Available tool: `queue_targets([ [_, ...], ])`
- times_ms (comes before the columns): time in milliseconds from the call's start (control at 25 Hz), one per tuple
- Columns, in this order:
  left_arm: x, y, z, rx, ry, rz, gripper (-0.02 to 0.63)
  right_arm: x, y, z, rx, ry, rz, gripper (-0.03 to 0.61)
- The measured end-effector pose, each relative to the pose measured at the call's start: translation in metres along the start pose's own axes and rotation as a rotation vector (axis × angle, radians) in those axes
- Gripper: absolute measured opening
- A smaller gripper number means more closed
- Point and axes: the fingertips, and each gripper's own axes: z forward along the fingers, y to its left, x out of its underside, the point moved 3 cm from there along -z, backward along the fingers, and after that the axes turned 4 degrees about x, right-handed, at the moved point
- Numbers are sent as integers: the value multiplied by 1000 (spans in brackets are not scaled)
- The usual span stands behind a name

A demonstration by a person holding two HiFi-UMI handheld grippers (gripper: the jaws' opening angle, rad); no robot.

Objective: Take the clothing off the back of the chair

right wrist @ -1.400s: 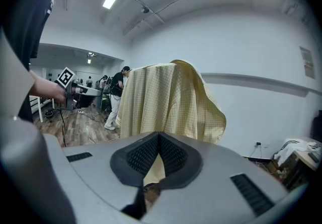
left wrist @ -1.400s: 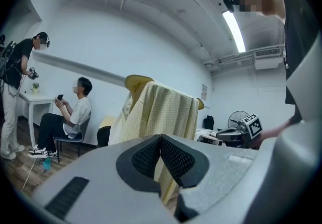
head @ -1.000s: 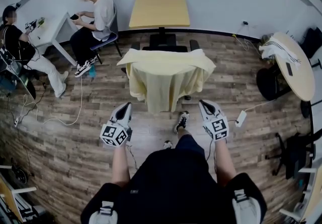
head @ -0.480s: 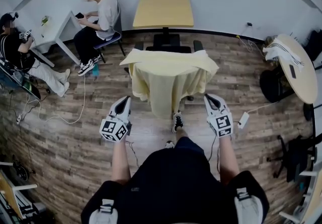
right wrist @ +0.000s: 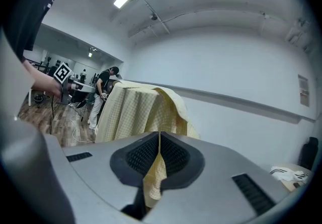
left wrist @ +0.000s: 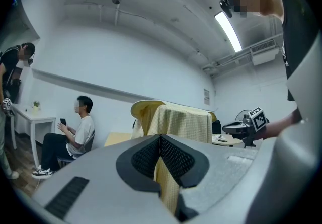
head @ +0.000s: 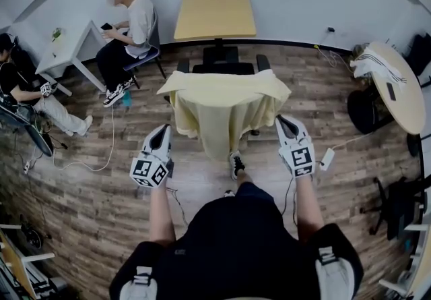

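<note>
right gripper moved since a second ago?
Yes: in the head view the right gripper is higher in frame, nearer the right corner of the yellow garment.

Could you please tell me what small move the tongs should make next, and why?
Probably lift both together, up and toward yourself: the left tongs and right tongs are each shut on the yellow garment, which drapes over the chair.

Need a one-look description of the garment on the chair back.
Mid-room on the wood-plank floor, just before the square yellow-topped table at the far wall, stands a dark chair. The pale yellow checked garment drapes over its backrest, pinched by the left gripper and right gripper. Unlike the white striped garment on the round table, it hangs.
</note>
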Motion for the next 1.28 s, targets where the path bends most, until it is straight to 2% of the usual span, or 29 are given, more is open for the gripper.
queue_targets([
  [200, -6, 11, 9, -21, 0, 33, 2, -13, -7, 10, 55, -22, -106, 16],
  [320, -2, 14, 14, -20, -1, 49, 3, -17, -10, 11, 81, -19, -132, 48],
  [520, -2, 19, 20, -21, -14, 57, 11, -22, -19, 11, 109, -23, -141, 53],
  [760, -6, 27, 31, -20, -8, 72, 54, -28, -23, 19, 153, -34, -221, 59],
  [920, -11, 33, 38, -20, -1, 88, 71, -36, -26, 23, 179, -56, -213, 98],
  [1280, -20, 50, 49, -51, 6, 119, 118, -46, -31, 40, 175, -86, -161, 97],
])
